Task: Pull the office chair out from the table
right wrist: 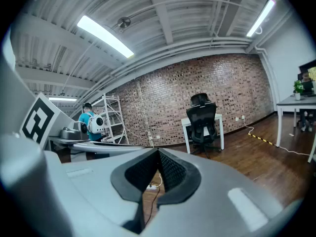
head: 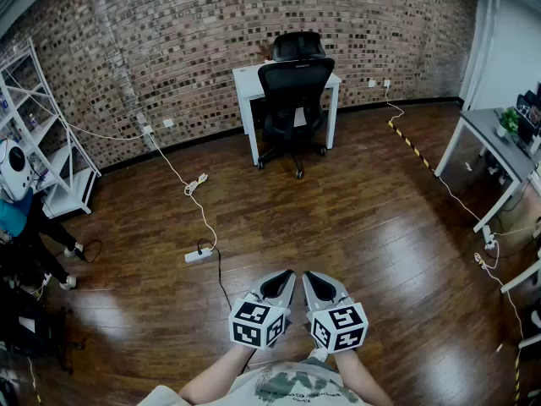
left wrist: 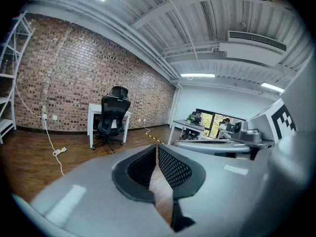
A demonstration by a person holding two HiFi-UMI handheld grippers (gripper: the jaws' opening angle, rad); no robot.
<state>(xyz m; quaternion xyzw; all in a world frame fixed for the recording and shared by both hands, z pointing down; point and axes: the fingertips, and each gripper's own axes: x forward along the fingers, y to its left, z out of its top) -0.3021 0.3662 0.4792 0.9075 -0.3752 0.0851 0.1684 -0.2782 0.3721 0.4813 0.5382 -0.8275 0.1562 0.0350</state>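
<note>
Both forearms (head: 213,381) reach forward, close together. The left tongs (head: 288,276) and right tongs (head: 308,277) sit side by side, tips nearly touching, tilted slightly downward, each with jaws closed on nothing.

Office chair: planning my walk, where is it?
Head view, top centre: the office chair is pushed in at the white table, against the brick wall.
</note>
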